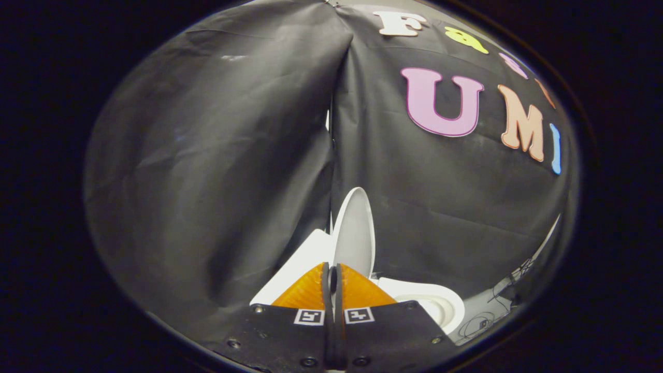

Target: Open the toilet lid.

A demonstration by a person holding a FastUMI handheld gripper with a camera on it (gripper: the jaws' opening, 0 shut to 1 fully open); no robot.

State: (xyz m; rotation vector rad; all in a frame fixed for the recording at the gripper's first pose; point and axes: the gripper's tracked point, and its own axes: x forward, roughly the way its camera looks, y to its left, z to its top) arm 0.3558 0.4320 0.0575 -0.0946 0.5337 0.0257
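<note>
Hanging behind all, black cloth wall point(207, 155), two panels meeting at a seam. Toilet point(435, 305), white, bowl rim beside right finger. Toilet lid point(355, 233) raised upright just beyond fingertips. Gripper point(332, 274): orange fingers pressed nearly together, holding nothing, apparently clear of lid.

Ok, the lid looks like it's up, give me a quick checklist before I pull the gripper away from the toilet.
1. Lid raised: ok, it stands upright above the bowl.
2. Lid resting against the tank: cannot tell, seen edge-on.
3. Gripper jaws: shut on the lid's lower edge, so not ok to pull back yet; open first.
4. Bowl uncovered: ok, its rim shows beside the right finger.
5. Cables on the floor beyond the bowl: ok, away from the fingers.
</note>
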